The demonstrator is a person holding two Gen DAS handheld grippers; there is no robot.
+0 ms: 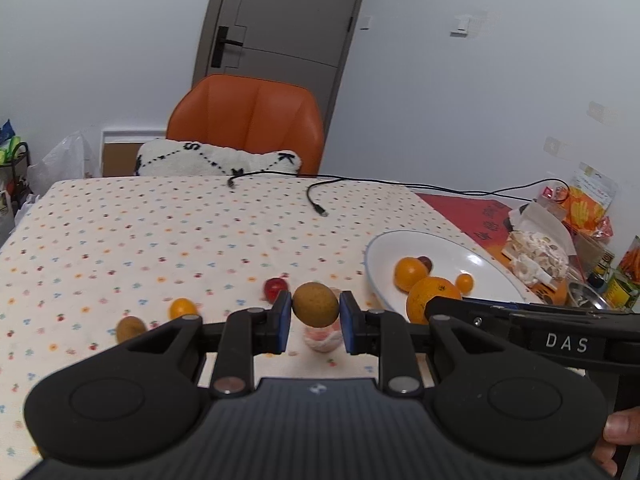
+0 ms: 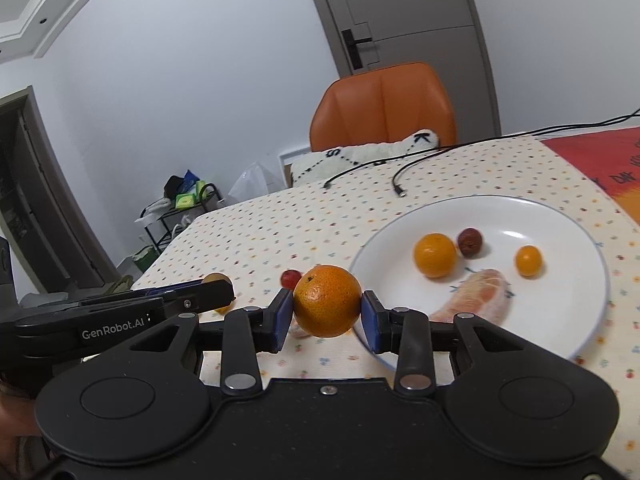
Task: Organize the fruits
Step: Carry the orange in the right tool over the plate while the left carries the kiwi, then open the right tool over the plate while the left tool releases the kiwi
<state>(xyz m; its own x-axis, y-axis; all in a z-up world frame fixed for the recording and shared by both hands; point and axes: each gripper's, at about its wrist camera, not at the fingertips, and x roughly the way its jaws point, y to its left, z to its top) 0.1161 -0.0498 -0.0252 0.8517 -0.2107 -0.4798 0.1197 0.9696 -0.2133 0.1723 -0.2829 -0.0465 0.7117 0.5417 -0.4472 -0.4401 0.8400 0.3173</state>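
Currently, the left gripper (image 1: 315,314) is pinching a brown oval fruit (image 1: 315,304) and the right gripper (image 2: 326,312) a round orange tangerine (image 2: 327,301), both fingers closed on smooth skins above the dotted surface (image 1: 160,232) beside the white plate (image 2: 560,320), so either could be slipping out and rolling away.

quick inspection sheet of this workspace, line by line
surface: table under a dotted tablecloth, red mat at the right end.
job's things: white plate holds an orange, a small orange fruit, a dark red fruit and a peeled segment; a red fruit, small orange fruit and brown fruit lie on the cloth.
clutter: snack packets and a tin beside the plate.
grippers: left hand-held gripper clamps a brown fruit; right hand-held gripper clamps a mandarin.
cables: black cables, loose ends on the cloth.
surroundings: orange chair, cushion, door.
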